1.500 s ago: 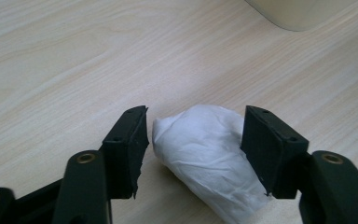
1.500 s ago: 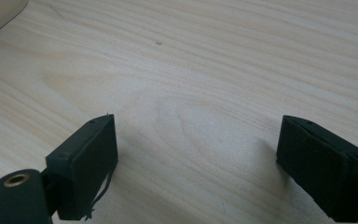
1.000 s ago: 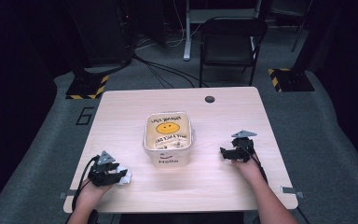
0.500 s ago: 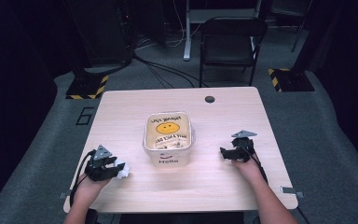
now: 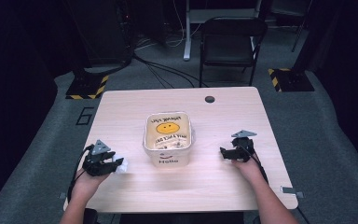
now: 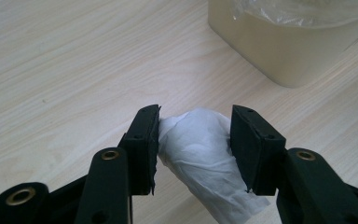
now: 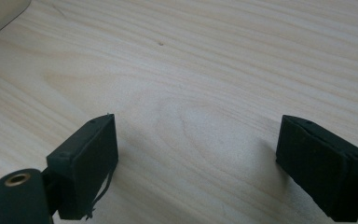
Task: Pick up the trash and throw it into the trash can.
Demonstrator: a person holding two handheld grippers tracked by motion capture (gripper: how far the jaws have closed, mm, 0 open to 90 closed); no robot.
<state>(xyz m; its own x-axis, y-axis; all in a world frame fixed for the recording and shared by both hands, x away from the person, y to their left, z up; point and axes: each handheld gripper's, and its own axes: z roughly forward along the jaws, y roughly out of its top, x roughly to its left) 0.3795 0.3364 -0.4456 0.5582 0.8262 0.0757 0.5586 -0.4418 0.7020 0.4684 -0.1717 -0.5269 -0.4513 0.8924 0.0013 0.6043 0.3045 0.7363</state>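
The left gripper (image 6: 195,142) pinches a white tissue wad (image 6: 200,158), with the tub (image 5: 168,137) at its two o'clock. The right gripper (image 7: 196,163), at the tub's four o'clock, is spread wide over bare table (image 7: 205,70).

A light wooden table (image 5: 205,182) stands on grey carpet (image 5: 37,154) in a dim room. At its middle sits a cream square tub (image 5: 168,156) lined with clear plastic, a yellow smiley face printed inside and the word "Hello" on its near wall. A dark round grommet (image 5: 209,99) marks the tabletop near the far edge. Beyond the table, a black folding chair (image 5: 230,44) faces it, black cables (image 5: 163,70) trailing across the floor beside it. Two stand bases edged in yellow-and-black hazard tape (image 5: 86,87) rest on the carpet, one at either far corner.
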